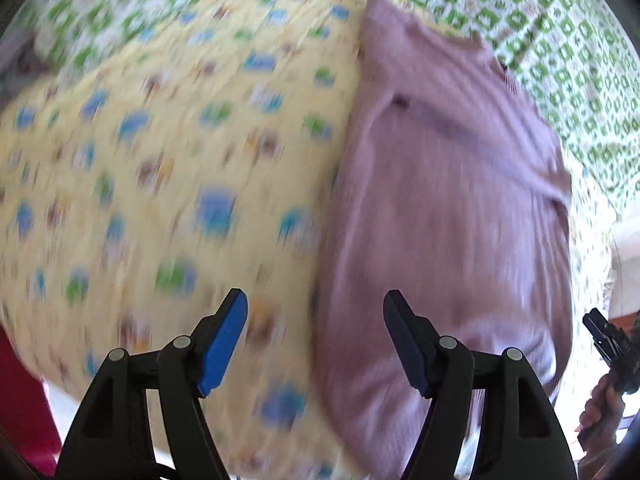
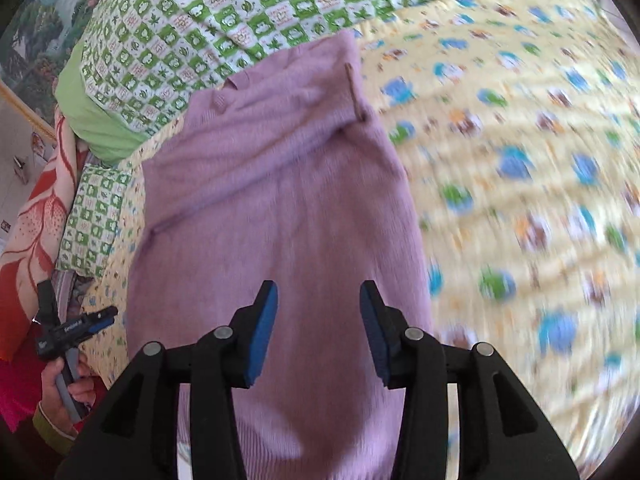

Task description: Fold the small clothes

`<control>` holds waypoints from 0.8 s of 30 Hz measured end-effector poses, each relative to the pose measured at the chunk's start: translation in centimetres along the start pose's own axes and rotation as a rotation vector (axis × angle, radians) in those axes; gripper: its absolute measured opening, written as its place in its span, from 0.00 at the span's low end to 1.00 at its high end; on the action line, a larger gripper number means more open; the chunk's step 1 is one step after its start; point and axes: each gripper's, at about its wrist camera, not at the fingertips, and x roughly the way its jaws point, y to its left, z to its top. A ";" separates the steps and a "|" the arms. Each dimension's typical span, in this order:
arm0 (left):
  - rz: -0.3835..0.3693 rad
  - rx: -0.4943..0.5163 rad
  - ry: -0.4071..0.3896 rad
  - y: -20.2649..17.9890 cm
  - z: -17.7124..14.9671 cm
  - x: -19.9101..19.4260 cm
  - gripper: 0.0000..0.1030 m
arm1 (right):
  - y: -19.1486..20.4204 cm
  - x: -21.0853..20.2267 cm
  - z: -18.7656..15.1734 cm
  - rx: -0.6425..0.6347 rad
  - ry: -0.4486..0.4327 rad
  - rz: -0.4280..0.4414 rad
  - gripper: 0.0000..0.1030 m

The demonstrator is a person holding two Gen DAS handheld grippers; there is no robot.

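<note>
A lilac knitted sweater (image 1: pixel 448 208) lies flat on a yellow quilt with blue and green animal prints (image 1: pixel 168 184), folded lengthwise into a long strip. My left gripper (image 1: pixel 316 312) hangs open over the sweater's left edge, with nothing between its blue pads. In the right wrist view the same sweater (image 2: pixel 272 208) fills the middle, one sleeve folded across its chest. My right gripper (image 2: pixel 319 300) stands open above the sweater's lower half, empty. Each gripper also shows at the rim of the other's view, held in a hand: the right gripper (image 1: pixel 608 340) and the left gripper (image 2: pixel 76 324).
A green and white checked bedcover (image 2: pixel 240 4) lies beyond the quilt (image 2: pixel 520 160), over a light green pillow (image 2: pixel 92 120). A red and cream floral blanket (image 2: pixel 32 240) is bunched at the left. A painted picture (image 2: pixel 44 28) stands at the far left. Red cloth (image 1: pixel 20 400) shows at the near edge.
</note>
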 end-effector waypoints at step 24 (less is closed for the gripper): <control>-0.277 0.042 0.227 -3.9 -8.7 4.2 0.71 | -4.0 -2.1 -10.6 0.168 0.041 0.032 0.47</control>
